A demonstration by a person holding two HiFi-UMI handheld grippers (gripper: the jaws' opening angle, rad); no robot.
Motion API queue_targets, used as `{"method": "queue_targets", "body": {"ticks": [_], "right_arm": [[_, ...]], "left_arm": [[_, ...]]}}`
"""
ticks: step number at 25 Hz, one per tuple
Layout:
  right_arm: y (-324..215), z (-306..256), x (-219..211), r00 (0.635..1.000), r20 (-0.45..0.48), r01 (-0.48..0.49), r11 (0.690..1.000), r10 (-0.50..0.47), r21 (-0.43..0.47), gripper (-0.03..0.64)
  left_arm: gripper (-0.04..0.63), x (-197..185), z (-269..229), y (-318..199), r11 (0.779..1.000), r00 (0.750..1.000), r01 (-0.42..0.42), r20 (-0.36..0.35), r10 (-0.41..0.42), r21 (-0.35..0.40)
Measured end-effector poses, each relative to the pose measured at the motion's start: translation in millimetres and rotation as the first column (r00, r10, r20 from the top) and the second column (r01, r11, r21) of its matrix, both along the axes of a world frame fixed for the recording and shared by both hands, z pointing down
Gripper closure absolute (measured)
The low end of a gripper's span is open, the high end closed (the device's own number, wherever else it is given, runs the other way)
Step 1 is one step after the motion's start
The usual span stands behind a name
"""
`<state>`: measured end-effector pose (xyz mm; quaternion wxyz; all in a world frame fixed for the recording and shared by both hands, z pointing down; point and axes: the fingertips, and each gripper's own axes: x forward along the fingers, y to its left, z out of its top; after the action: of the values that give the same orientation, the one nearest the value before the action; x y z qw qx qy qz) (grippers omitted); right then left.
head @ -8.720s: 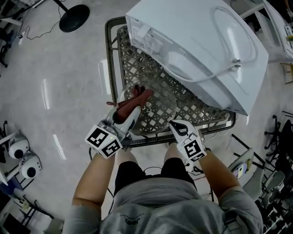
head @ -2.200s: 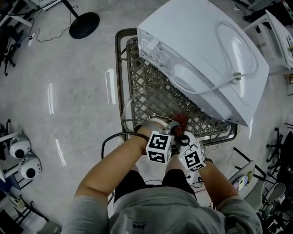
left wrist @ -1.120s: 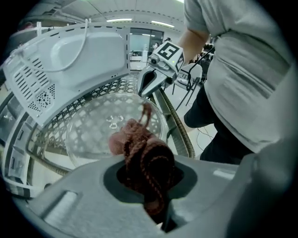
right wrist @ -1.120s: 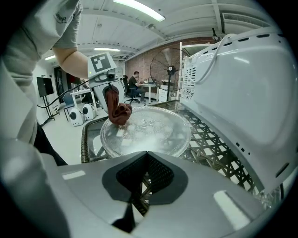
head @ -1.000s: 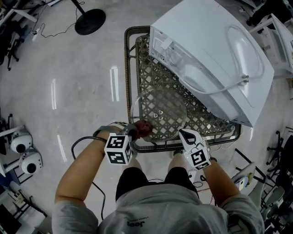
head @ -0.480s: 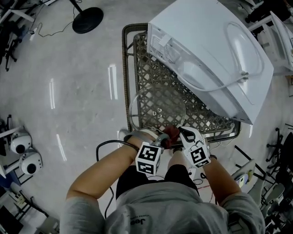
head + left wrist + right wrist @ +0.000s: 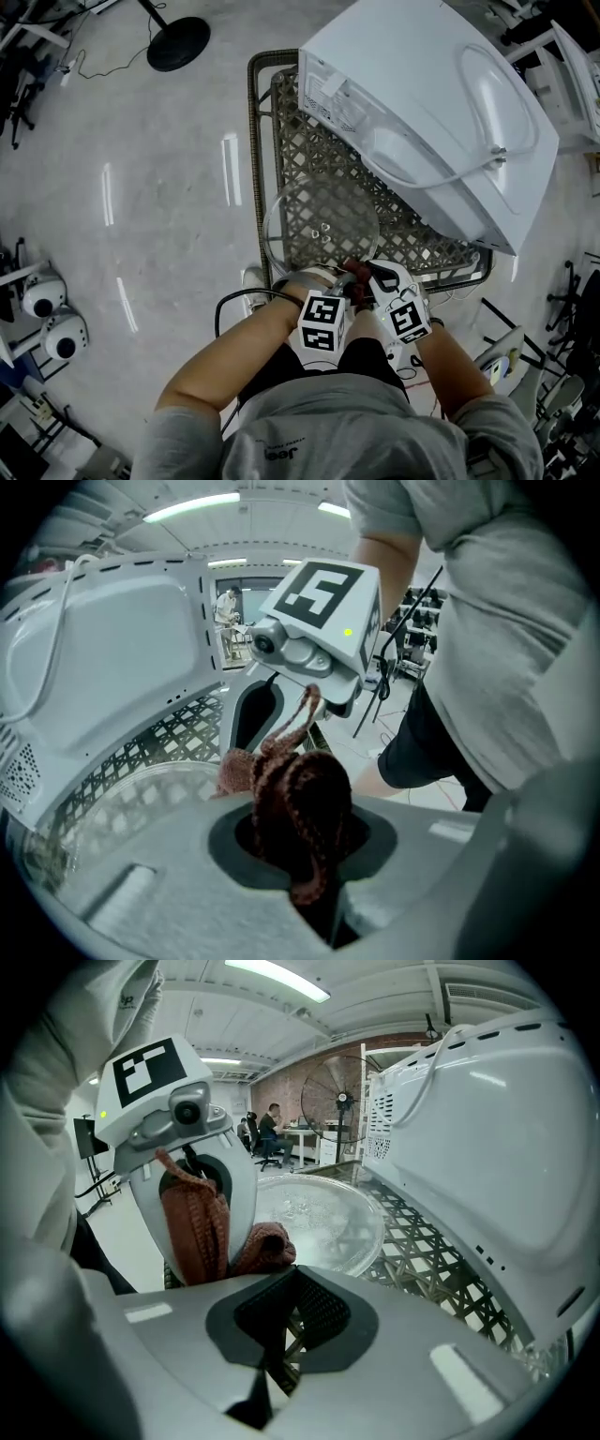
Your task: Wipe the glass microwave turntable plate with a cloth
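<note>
The round glass plate (image 7: 322, 223) lies on a lattice table (image 7: 265, 141) in front of a white microwave (image 7: 431, 94). My left gripper (image 7: 349, 277) is shut on a dark red knitted cloth (image 7: 292, 803), which presses against the plate's near rim (image 7: 319, 1218). In the right gripper view the cloth (image 7: 195, 1227) hangs from the left gripper (image 7: 202, 1241). My right gripper (image 7: 369, 274) sits right beside it at the same near rim. Its jaws are shut, and the plate's edge runs in under them. In the left gripper view the right gripper (image 7: 314, 639) fills the centre.
The microwave covers the table's far right half, with a cord (image 7: 441, 155) looped over its top. A black round stand base (image 7: 178, 42) is on the floor at the far left. Two white cameras (image 7: 42, 319) sit on the floor at the left.
Over the last second my left gripper carried the cloth from the plate's near left rim rightward, up against the right gripper. The right gripper stayed put.
</note>
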<state>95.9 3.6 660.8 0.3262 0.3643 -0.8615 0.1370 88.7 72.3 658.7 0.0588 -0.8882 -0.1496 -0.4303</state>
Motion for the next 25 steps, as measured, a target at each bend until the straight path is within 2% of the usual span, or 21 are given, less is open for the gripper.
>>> {"method": "queue_targets", "body": {"ticks": [4,10,18,21,25], "right_arm": [[0,0,0,1.000,-0.002,0.002,1.000,-0.002,-0.001,0.607],[0,1,0,1.000,-0.002,0.006,1.000,-0.006,0.000,0.607],[1,0,0,1.000,-0.005,0.008,1.000,-0.008,0.002,0.607],[1,0,0,1.000,-0.004,0.007,1.000,-0.007,0.003,0.607],[0,0,0,1.000,-0.004,0.005,1.000,-0.005,0.001,0.607]], "left_arm": [[0.534,-19,-1,-4,0.998,0.999,0.045,0.012,-0.044,-0.046],[0.534,-72,0,-14,0.988,0.992,0.113,0.068,-0.107,-0.101],[0.534,-136,-6,-29,0.984,0.979,0.166,0.131,-0.157,-0.060],[0.534,-146,-5,-28,0.982,0.975,0.181,0.139,-0.171,-0.056],[0.534,-146,-9,-29,0.972,0.970,0.226,0.109,-0.219,-0.061]]}}
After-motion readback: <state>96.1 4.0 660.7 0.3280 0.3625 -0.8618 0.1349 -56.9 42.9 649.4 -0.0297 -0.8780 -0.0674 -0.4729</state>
